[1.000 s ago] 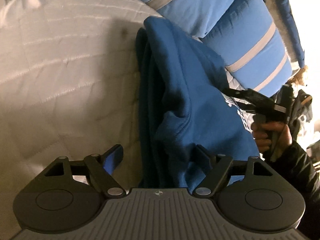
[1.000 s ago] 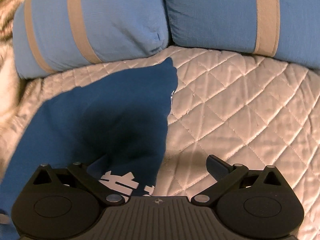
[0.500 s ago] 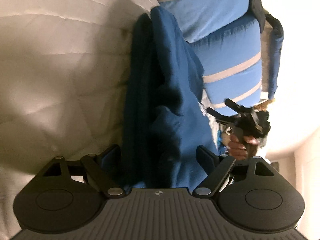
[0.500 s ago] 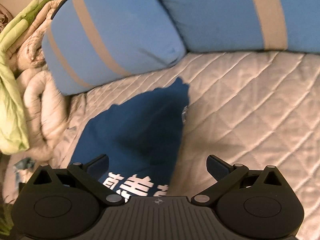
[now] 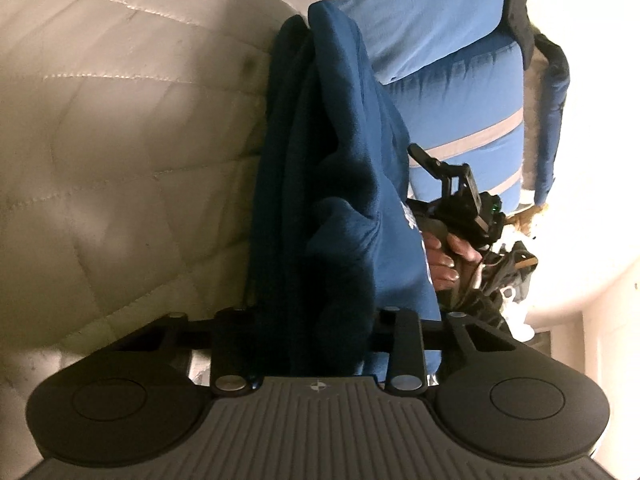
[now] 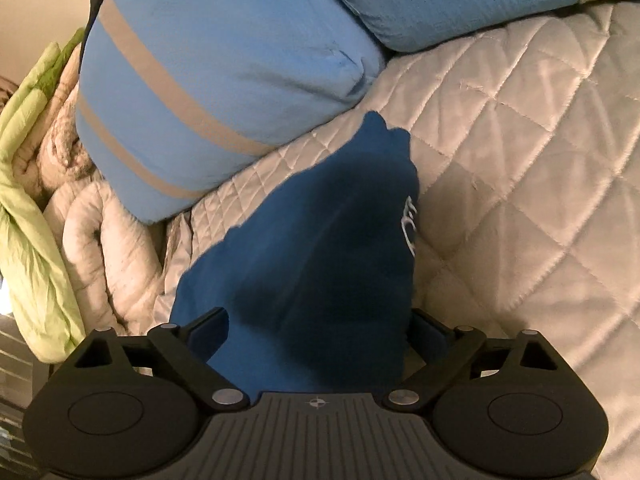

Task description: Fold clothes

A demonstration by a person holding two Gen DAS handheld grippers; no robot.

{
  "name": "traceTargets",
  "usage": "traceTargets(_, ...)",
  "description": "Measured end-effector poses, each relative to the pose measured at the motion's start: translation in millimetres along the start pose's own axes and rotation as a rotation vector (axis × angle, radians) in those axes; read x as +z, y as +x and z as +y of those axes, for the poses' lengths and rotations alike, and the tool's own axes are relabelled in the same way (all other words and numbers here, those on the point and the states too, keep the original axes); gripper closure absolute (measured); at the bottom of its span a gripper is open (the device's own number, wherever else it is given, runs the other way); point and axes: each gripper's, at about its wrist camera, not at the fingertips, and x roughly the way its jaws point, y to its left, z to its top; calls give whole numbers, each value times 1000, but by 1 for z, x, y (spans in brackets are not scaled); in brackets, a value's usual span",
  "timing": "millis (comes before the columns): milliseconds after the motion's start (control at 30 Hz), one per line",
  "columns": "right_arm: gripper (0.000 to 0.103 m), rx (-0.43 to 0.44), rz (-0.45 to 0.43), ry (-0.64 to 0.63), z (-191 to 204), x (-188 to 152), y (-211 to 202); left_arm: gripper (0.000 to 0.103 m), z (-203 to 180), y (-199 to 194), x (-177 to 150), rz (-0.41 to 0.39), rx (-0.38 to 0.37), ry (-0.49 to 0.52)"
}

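A dark blue sweatshirt (image 5: 344, 152) with white lettering hangs bunched over the quilted bed (image 5: 120, 160). My left gripper (image 5: 316, 320) is shut on a thick fold of it, and the cloth hides the fingertips. In the right wrist view the sweatshirt (image 6: 320, 240) runs from between the fingers toward the pillows. My right gripper (image 6: 316, 332) is open, with one finger on each side of the cloth. The left wrist view also shows the right gripper (image 5: 420, 180), held by a hand (image 5: 444, 256) just behind the sweatshirt's right edge.
Two light blue pillows (image 6: 220, 80) with grey stripes lie at the head of the bed (image 6: 520, 160), close to the sweatshirt's far tip. Rolled beige and green bedding (image 6: 24, 200) is piled off the left side. The quilt spreads wide to the right.
My left gripper has closed on the sweatshirt fold that lay between its open fingers. The right gripper has moved in over the garment, so cloth now lies between its fingers.
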Motion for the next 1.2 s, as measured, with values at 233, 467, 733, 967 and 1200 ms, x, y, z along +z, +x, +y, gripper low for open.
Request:
traceTargets(233, 75, -53, -45, -76, 22, 4, -13, 78, -38, -15, -9, -61, 51, 120)
traceTargets(467, 77, -58, -88, -157, 49, 1, -56, 79, -77, -15, -34, -73, 24, 211)
traceTargets(733, 78, -30, -149, -200, 85, -1, -77, 79, -93, -61, -29, -212, 72, 287)
traceTargets(967, 36, 86, -260, -413, 209, 46, -41, 51, -126, -151, 17, -491, 293, 351)
traceTargets(1200, 0, -141, -326, -590, 248, 24, -21, 35, -130, -154, 16, -568, 619, 398)
